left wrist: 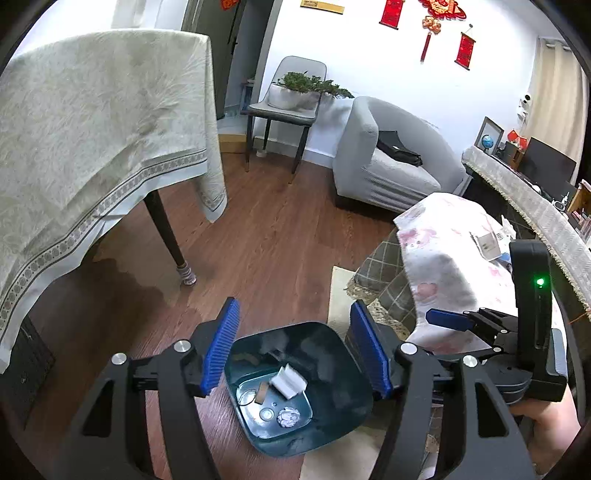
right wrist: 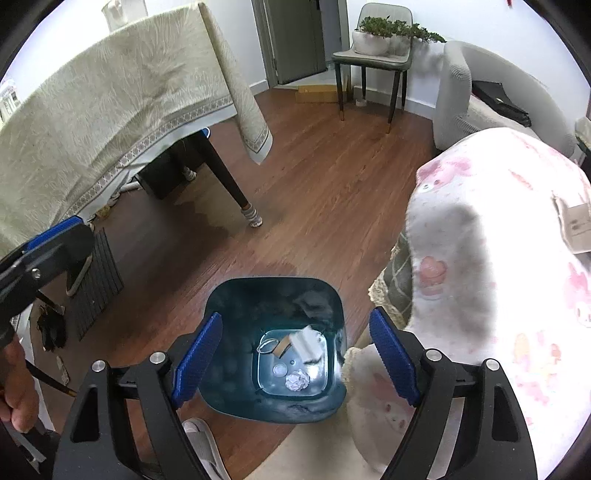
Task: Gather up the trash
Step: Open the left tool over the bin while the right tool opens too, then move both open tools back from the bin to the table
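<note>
On the wooden floor [left wrist: 280, 229], between a cloth-draped counter [left wrist: 92, 122] and a pink-patterned cover [right wrist: 509, 258], a dark teal bin [right wrist: 275, 350] is seen standing upright. At its bottom several pieces of trash are gathered: a crumpled paper ball [right wrist: 297, 381], a folded white paper [right wrist: 308, 342], a brown strip [right wrist: 282, 346], a wire ring [right wrist: 267, 346] and a small round cap [right wrist: 280, 368]. The same pieces are seen from the left wrist view, the paper ball [left wrist: 289, 417] lying nearest the camera and the white paper [left wrist: 290, 382] beyond it.

The left tongs [left wrist: 295, 354] are held above the bin [left wrist: 299, 384], spread wide with nothing between the blue pads [left wrist: 221, 350]. The right tongs [right wrist: 295, 354] are likewise held over the bin, opened wide and empty, their pads [right wrist: 199, 354] framing its rim. The right tongs [left wrist: 448, 319] are also caught at the right edge of the left wrist view, and the left tongs [right wrist: 55, 229] at the left edge of the right wrist view.

A grey chair [right wrist: 373, 55] carrying a potted plant [right wrist: 388, 31] is seen by the far wall, with a grey sofa [left wrist: 391, 155] just beside it.
</note>
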